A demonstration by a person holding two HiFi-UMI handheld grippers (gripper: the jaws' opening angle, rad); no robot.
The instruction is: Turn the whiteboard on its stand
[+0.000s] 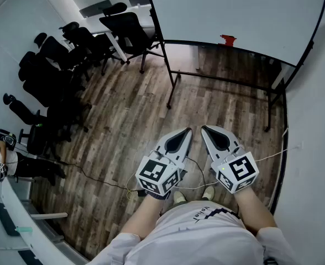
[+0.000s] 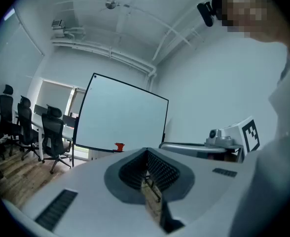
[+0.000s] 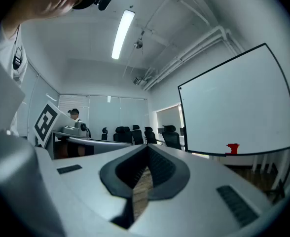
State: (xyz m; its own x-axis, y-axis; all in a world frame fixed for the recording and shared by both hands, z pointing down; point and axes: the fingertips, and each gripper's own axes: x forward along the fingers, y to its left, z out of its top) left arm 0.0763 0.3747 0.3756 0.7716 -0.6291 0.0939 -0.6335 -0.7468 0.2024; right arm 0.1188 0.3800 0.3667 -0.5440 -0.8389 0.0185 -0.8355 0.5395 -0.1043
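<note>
The whiteboard (image 1: 234, 10) stands upright on its black stand (image 1: 173, 76) ahead of me, with a small red object (image 1: 227, 39) on its lower ledge. My left gripper (image 1: 188, 130) and right gripper (image 1: 204, 128) hover side by side over the wooden floor, short of the stand and touching nothing. Both are shut, tips together and empty. The left gripper view shows the whiteboard (image 2: 120, 115) beyond the left gripper (image 2: 146, 151). In the right gripper view the whiteboard (image 3: 234, 107) fills the right side, past the right gripper (image 3: 147, 147).
Several black office chairs (image 1: 79, 43) crowd the left of the room beside a white table (image 1: 110, 35). A cable (image 1: 96, 175) trails over the floor. A white wall (image 1: 317, 148) closes the right side. A person (image 1: 2, 159) sits at far left.
</note>
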